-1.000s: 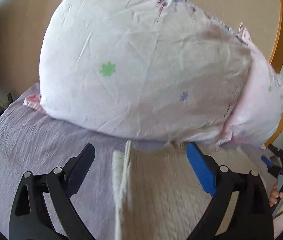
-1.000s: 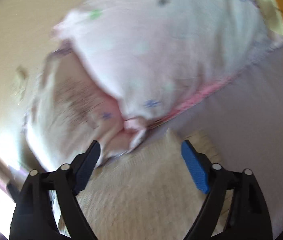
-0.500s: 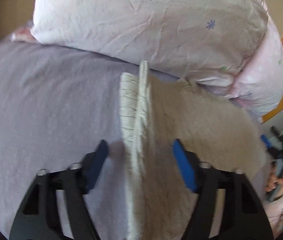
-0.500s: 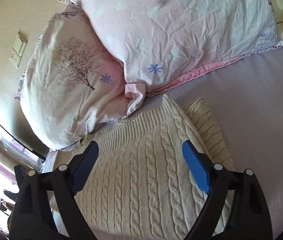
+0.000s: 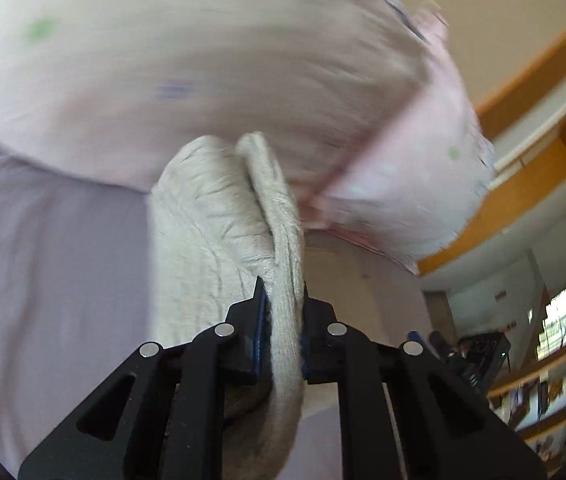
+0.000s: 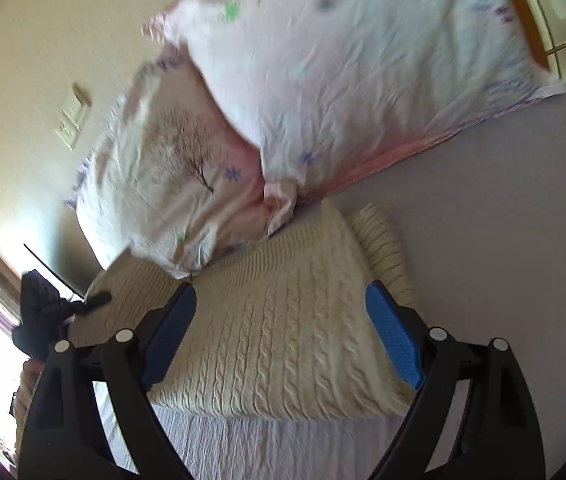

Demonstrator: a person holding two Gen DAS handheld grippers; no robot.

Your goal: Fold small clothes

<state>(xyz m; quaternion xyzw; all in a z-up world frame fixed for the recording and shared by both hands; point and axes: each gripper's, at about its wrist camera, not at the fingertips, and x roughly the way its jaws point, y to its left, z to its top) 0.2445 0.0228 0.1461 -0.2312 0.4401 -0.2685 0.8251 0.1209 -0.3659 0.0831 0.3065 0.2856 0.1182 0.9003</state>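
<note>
Sweater [image 5: 219, 240] edge in left claw [image 5: 283, 328]

cream cable-knit sweater [image 6: 283, 312]; pale lilac bedsheet [image 6: 503, 208]; pink pillow [image 6: 347, 68] dotted with green and blue flowers; second pillow [image 6: 163, 168] printed with a dark tree; blue gripper pads [image 6: 393, 336].

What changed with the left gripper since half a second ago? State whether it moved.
Yes. The left gripper closed on the cream sweater edge and swung upward; the pink pillow now fills the upper view, the lilac sheet less.
</note>
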